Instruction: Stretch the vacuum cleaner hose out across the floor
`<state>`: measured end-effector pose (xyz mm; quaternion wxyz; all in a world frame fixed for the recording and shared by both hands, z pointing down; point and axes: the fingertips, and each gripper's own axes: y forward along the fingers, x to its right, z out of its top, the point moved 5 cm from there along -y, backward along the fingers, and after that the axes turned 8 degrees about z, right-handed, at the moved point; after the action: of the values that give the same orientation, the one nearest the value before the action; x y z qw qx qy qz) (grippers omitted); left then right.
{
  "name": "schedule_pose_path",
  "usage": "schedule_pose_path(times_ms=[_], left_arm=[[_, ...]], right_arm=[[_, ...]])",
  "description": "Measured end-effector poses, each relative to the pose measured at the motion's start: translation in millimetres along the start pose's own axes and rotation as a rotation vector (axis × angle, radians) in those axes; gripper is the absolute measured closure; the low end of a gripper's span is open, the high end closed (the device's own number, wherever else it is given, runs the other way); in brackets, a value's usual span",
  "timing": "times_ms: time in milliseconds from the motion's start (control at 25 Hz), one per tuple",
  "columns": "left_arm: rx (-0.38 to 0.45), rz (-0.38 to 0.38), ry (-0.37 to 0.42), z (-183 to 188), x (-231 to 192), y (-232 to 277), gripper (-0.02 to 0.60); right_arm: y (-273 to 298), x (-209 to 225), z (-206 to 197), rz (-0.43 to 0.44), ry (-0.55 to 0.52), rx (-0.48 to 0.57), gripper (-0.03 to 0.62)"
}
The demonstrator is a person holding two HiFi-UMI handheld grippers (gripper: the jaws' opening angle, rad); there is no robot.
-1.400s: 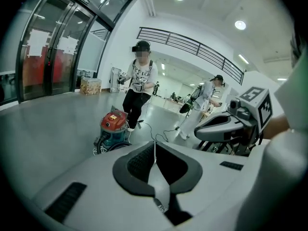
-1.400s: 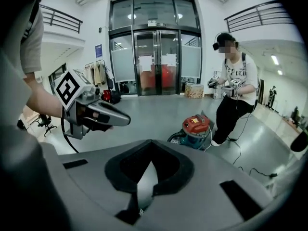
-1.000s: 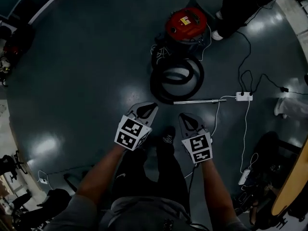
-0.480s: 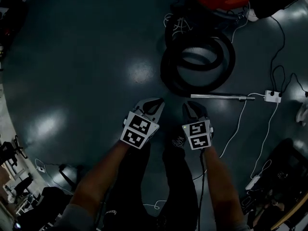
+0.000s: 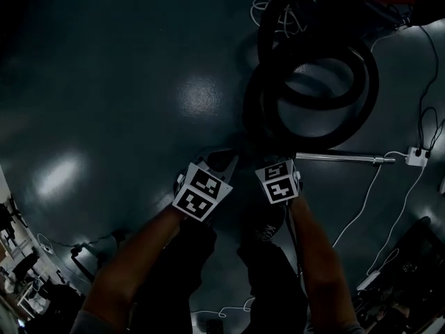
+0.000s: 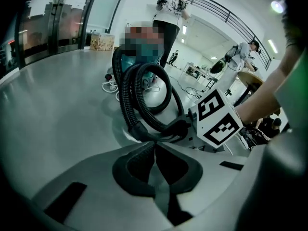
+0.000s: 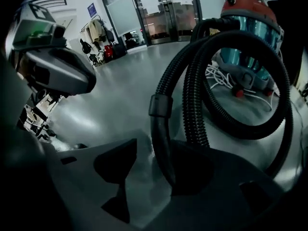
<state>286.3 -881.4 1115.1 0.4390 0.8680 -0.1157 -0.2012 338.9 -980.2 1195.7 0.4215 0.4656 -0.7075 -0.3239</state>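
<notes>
On the left, our left tongs (image 6: pixel 155 146) are shut tight with nothing in them, low over the grey floor (image 5: pixel 104 82) just beside the near edge of the coil. To their right, our right tongs (image 7: pixel 154 170) have just been opening and stand wide. The hose's smooth end tube (image 7: pixel 161 138) runs between the jaws, close to the right-hand pad but not pinched. The vacuum cleaner hose (image 5: pixel 259 96) lies wound in a few loops on the floor just beyond both tongs and leads back to the red vacuum cleaner (image 7: pixel 250 13) at the far right. A metal wand (image 5: pixel 341 158) lies on the floor right of the tongs, near the coil. We judge the ribbed hose light and springy, apt to curl back on itself. The rigid end tube looks the better hold, since it should neither squash nor slide as the ribbing might. A low, steady pull away from the vacuum cleaner should unwind the loops, while a sharp tug might drag the vacuum cleaner after us.
</notes>
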Motion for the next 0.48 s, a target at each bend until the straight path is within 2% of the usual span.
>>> schedule_pose_path(times_ms=[240, 400, 480], left_arm=[[0.013, -0.027, -0.051, -19, -21, 12, 0.561], [-0.015, -0.025, -0.074, -34, -26, -8, 0.561], [-0.026, -0.027, -0.094, -33, -21, -19, 0.561]], right_arm=[[57, 19, 6, -0.055, -0.062, -0.052, 0.395], [56, 10, 15, -0.016, -0.135, -0.155, 0.419], [35, 3, 23, 0.021, -0.130, -0.139, 0.422]])
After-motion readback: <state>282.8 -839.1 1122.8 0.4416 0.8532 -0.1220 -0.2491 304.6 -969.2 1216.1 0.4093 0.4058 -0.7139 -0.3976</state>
